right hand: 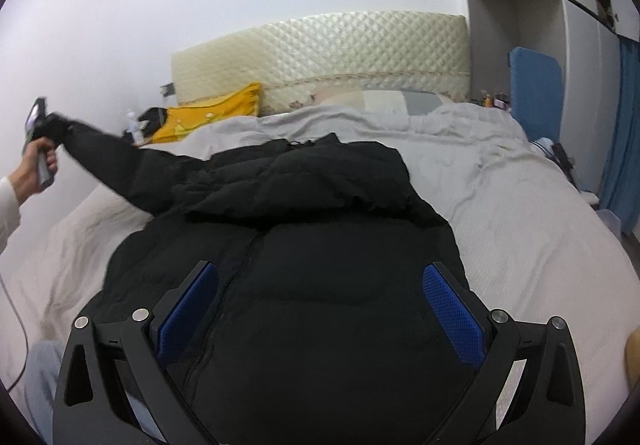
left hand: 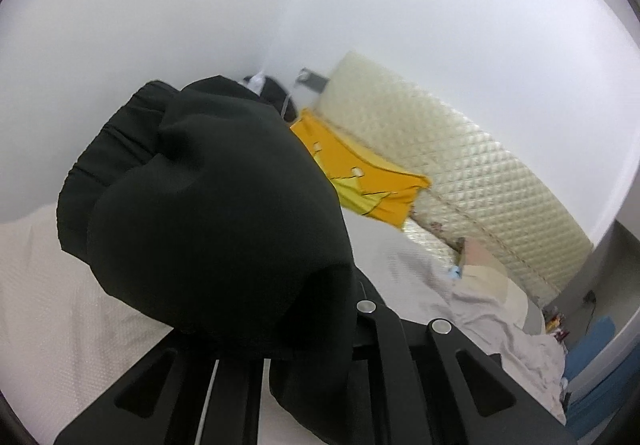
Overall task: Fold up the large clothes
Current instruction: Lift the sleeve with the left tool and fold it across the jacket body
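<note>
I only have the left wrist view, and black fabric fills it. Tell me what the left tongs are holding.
Observer: The cuff of the black puffer jacket's sleeve. The left tongs hold it up and out to the side, clear of the bed.
Operator: Report where the rest of the black puffer jacket is.
Observer: Its body lies on the pale grey bedspread, zip side up, hood toward the headboard.
Operator: Give me the right tongs.
Observer: The right tongs are open over the jacket's lower body, blue pads wide apart, gripping nothing.
</note>
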A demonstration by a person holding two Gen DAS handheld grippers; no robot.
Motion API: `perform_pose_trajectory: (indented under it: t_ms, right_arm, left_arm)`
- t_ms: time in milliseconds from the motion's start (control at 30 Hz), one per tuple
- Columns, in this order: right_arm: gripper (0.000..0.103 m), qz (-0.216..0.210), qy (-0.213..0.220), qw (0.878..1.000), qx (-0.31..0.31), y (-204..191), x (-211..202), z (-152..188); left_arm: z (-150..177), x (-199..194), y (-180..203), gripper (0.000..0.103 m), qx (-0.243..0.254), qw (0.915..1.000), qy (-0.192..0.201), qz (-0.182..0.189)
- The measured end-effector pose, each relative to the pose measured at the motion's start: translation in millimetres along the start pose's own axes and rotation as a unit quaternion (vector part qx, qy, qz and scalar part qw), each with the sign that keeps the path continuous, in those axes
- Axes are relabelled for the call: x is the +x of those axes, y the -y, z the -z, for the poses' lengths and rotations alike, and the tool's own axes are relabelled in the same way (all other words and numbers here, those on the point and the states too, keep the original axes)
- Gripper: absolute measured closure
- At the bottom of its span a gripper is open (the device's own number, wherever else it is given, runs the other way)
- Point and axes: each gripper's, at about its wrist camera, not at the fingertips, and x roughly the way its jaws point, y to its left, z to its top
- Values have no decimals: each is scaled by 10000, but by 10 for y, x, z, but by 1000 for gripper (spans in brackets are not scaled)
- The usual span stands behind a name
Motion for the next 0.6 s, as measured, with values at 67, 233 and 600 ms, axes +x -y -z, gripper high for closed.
perform_pose_trajectory:
  t_ms: [67,233,600]
  right_arm:
    - [0,9,40,10000,-45,37,-49,26]
    - [0,-46,220,9997,-9,148,-180,1]
    - [0,-99,525,9986,62,428,-350,-77]
  left_arm:
    - [8,-145,258,95,117,9999,58,71]
    - [89,-428,983,94,554,9981,135,254]
    - [666,-917,2618,94,1675,9827,155,772]
